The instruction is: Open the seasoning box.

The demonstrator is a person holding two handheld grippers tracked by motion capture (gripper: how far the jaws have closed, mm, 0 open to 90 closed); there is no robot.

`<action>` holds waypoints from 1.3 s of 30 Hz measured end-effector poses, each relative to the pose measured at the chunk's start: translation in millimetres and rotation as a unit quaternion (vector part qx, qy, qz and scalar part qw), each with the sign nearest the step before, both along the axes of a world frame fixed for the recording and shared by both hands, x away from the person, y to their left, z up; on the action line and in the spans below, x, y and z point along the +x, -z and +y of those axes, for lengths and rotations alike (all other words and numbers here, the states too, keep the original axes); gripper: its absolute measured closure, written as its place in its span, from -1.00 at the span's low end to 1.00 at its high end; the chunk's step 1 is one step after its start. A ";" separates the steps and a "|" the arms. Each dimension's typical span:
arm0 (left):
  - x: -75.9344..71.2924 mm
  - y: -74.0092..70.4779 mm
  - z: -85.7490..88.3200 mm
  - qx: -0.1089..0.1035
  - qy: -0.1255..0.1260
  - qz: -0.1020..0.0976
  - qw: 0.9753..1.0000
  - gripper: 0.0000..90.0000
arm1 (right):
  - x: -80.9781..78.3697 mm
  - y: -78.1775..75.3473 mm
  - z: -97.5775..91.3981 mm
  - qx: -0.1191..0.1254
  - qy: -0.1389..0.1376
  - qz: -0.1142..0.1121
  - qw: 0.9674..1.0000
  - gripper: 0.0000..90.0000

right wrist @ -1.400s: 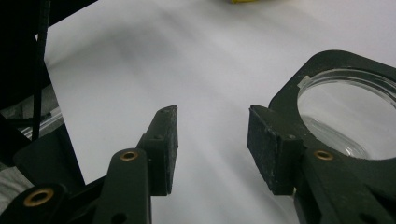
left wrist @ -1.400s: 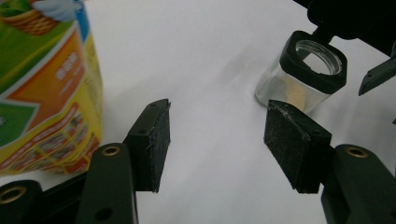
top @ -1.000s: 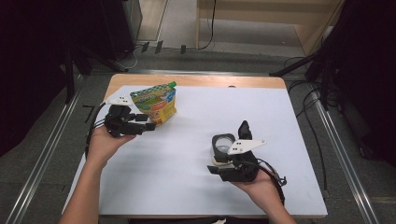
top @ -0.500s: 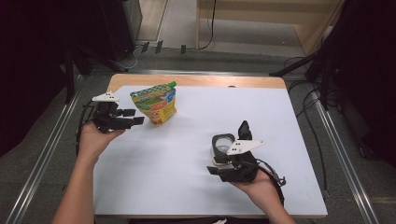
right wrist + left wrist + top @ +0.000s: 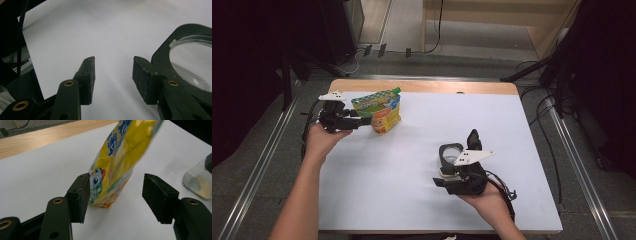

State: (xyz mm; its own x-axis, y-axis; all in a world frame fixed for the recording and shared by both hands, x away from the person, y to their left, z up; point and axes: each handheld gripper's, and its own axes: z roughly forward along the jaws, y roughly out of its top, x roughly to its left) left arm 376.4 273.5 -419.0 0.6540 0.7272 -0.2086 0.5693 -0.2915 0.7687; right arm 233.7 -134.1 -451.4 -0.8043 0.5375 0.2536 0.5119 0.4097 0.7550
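— Left gripper (image 5: 362, 121)?
— At the far left part of the white counter (image 5: 422, 200), aimed at the yellow snack pouch (image 5: 384, 114). Fingers (image 5: 81, 195) spread apart, bracketing the pouch's lower part in the left gripper view; one pad right beside the printed face, the other well off it, with bare counter showing in the gap. No squeeze on the foil. Contact at the near pad too close to call.
— Pouch itself?
— Upright near the counter's far left corner, green strip along the top, leaning a little. Close to the wooden edge (image 5: 437, 86) of the counter.
— Right gripper (image 5: 452, 180)?
— Near the front of the counter, right of centre, cradled in a hand (image 5: 484, 200). Fingers (image 5: 87, 77) parted about halfway, nothing between them but white surface in the right gripper view.
— Anything alongside?
— A glass jar (image 5: 451, 152) with a black hinged lid, open, just beside the right gripper. In the right gripper view, its black rim and glass mouth just next to one finger, outside the gap. Pale powder at its bottom, seen in the left gripper view.
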 end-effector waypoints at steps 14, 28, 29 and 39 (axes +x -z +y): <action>17.2 15.0 -11.5 -0.016 0.007 -0.014 1.000 0.18 | 18.0 -10.5 32.1 -0.015 -0.015 -0.016 1.000 0.16; 8.1 5.8 -20.5 -0.006 -0.012 -0.020 1.000 0.79 | 12.8 12.0 42.4 -0.018 -0.015 -0.009 1.000 0.17; 8.1 5.1 -21.5 -0.012 -0.014 -0.013 1.000 0.81 | 12.3 12.4 42.8 -0.018 -0.015 -0.009 1.000 0.17; 4.2 -13.3 -23.8 -0.017 -0.010 0.031 0.999 0.88 | 10.4 12.1 43.0 -0.013 -0.016 -0.016 1.000 0.17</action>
State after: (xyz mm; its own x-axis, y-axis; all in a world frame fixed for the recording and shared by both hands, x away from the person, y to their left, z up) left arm 380.6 249.7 -405.7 0.6248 0.7312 -0.2738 0.6219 -0.2540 0.7407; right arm 244.1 -91.1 -463.5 -0.8282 0.5178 0.2144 0.4748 0.4451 0.7592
